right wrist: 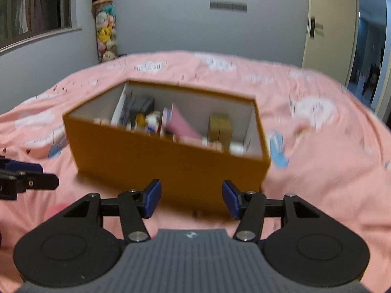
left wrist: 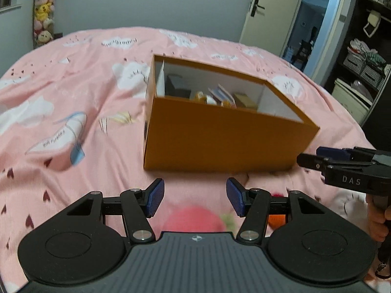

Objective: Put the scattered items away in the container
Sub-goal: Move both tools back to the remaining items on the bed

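An open orange cardboard box (left wrist: 220, 134) with white inner walls is seen standing on a pink bedspread (left wrist: 73, 85) printed with clouds. Several small items are held inside it: a dark block (right wrist: 144, 106) at the far left, a pink booklet (right wrist: 180, 124) leaning near the middle, and a tan carton (right wrist: 220, 128) towards the right. The remaining contents are smeared by motion blur in the right wrist view and cannot be identified.

A pink rounded object (left wrist: 193, 218) and something orange (left wrist: 277, 219) are partly hidden beneath the left gripper (left wrist: 195, 196); neither can be made out clearly.

The box lies just ahead of both tools. The left gripper is held with its blue pads apart, nothing between them. The right gripper (right wrist: 191, 199) is likewise spread and empty, the box's near corner showing beyond its gap.
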Available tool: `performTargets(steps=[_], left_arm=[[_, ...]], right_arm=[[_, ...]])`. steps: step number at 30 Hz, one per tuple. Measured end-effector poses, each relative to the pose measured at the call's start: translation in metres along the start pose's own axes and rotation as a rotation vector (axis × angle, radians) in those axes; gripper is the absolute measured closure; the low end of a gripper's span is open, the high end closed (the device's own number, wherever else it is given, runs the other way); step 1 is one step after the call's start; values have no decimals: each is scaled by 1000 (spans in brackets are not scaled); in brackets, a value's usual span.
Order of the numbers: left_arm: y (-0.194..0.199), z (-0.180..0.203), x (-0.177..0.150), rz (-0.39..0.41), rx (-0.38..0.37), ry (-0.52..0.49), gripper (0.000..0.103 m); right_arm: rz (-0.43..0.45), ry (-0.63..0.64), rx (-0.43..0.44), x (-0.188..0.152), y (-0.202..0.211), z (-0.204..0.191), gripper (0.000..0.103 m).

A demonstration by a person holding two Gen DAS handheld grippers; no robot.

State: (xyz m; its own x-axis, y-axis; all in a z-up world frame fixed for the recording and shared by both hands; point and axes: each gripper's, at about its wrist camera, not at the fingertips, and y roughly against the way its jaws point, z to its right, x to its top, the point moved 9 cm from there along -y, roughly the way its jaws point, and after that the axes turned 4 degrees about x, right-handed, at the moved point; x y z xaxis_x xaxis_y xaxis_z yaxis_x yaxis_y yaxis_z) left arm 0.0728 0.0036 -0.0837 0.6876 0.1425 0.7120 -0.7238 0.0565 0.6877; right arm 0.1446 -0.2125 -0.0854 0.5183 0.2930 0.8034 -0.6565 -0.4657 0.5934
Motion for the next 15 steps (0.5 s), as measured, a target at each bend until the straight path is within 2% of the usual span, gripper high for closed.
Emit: performTargets(steps=[7,10,15], left_arm=[[-1,-3,-17,-72,5,11,37],[-5,-1,-29,-143,13,-14,37],[-8,10,-55,-259,-24,-89,37]], right_arm=[[-110,-44,49,-40,0,-7,45],[-165,-56,84,-54,1,-12,45],[-262,-64,110,-76,0,-17,45]])
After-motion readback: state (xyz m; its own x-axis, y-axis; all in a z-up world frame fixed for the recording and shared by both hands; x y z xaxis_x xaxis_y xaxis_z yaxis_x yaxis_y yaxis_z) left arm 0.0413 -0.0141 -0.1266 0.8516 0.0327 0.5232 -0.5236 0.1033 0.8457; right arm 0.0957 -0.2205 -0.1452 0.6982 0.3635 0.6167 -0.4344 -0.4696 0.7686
